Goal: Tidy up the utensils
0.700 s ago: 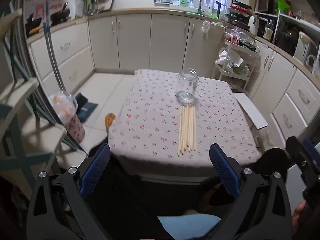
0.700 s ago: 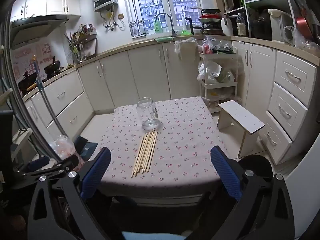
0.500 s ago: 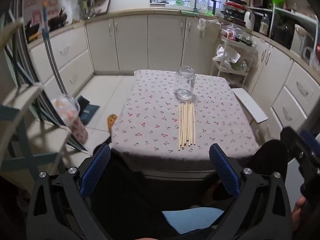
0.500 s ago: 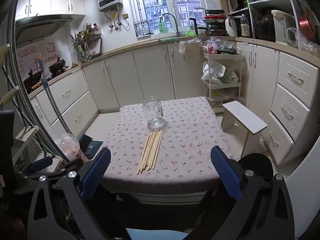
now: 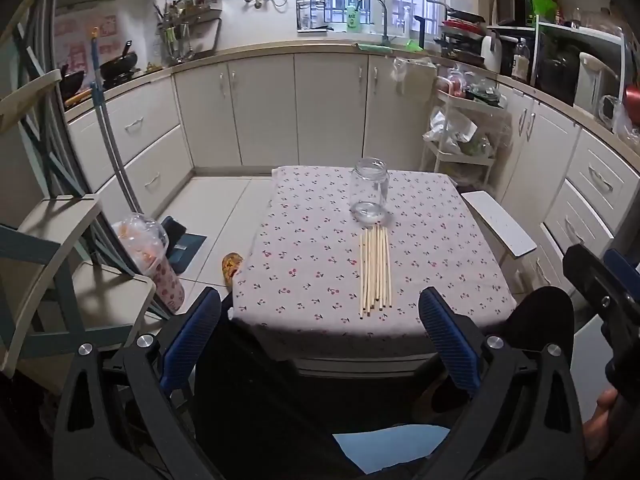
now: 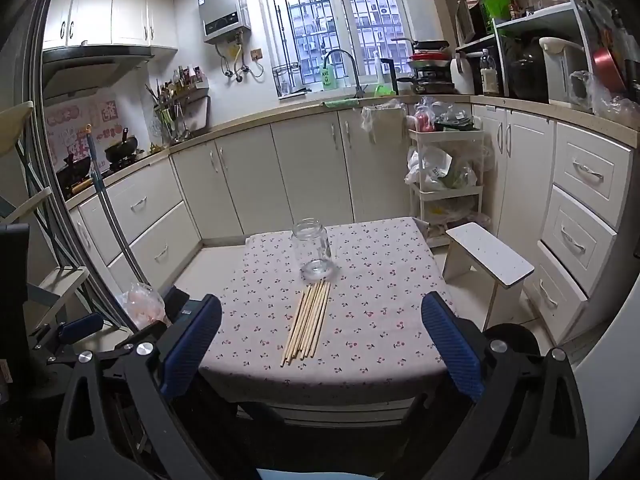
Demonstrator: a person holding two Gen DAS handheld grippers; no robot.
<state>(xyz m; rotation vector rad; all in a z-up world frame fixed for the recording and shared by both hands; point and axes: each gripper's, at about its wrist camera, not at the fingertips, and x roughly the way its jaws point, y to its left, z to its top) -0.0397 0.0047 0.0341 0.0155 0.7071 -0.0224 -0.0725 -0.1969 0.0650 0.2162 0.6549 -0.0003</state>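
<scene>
Both cameras have tilted upward since the earlier frames, so the small tabletop (image 5: 304, 264) with its cherry-print cloth now sits lower in each view and more of the window and upper wall shows. The left gripper (image 5: 320, 332) hangs short of the tabletop's near edge, its blue-padded jaws wide apart and holding nothing. The right gripper (image 6: 320, 344) is likewise held back from the near edge, jaws spread and empty.

The bundle of pale wooden chopsticks (image 5: 375, 272) lies flat on the cloth, roughly parallel, the far tips almost reaching the clear round glass lid (image 5: 368, 212). That lid rests flat just in front of the empty clear glass jar (image 5: 369, 185), which stands upright with its mouth open. A white wooden stool (image 6: 490, 261) stands on the floor just beside the tabletop's right edge.
</scene>
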